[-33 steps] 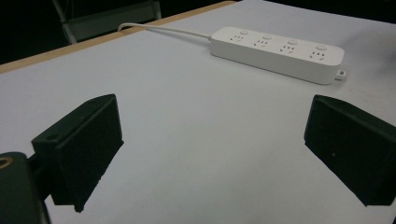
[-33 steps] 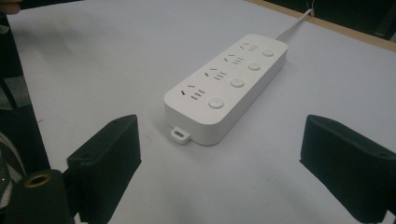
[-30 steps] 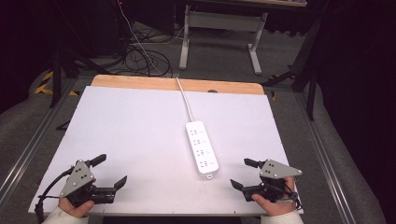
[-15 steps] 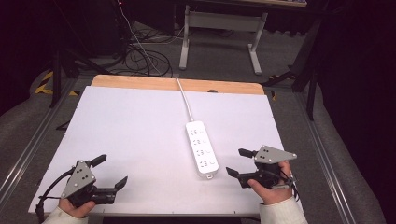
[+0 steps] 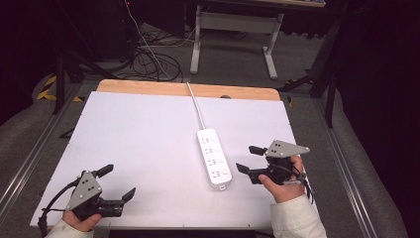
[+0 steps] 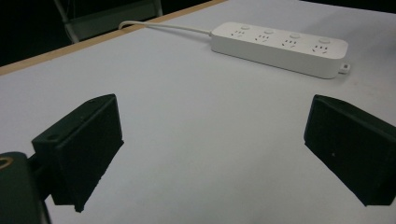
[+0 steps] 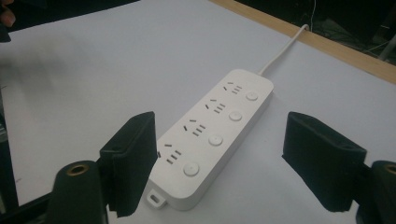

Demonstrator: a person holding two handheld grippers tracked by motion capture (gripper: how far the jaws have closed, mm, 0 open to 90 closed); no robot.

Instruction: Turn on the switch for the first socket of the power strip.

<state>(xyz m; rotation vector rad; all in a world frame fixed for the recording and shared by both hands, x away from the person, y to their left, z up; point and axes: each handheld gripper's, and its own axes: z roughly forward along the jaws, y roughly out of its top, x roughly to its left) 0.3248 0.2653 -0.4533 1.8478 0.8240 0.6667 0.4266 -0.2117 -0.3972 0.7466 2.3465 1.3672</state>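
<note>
- And here we are at the counter [image 5: 148, 139], a broad white surface with a strip of bare wood along its far edge.
- Centre stage: a white power strip [image 5: 213, 157] lying flat on the white surface, a little right of the middle, its long side running away from the person.
- Four sockets on it, each with its own round button [image 7: 236, 115] beside it; a small tab sticks out of the near end.
- Its white cord [image 5: 194, 105] leaves the far end and runs over the wooden edge.
- Right tongs [image 5: 250, 158] hover just to the right of the strip's near end, pointing left toward it, held in the person's right hand [image 5: 282, 181] with a white sleeve behind.
- Jaws there stand wide apart, nothing between them; in the right gripper view the strip's near end sits framed between the two black pads, not touching either.
- Left tongs [image 5: 118, 182] are down at the near left corner of the counter, well apart from the strip, gripped in the left hand [image 5: 81, 219].
- Those jaws are spread wide too, empty; in the left gripper view the strip lies far ahead across bare white surface.
- Beyond the counter, a grey floor with a tangle of dark cables [image 5: 148, 59] and the legs of a metal stand [image 5: 233, 34].
</note>
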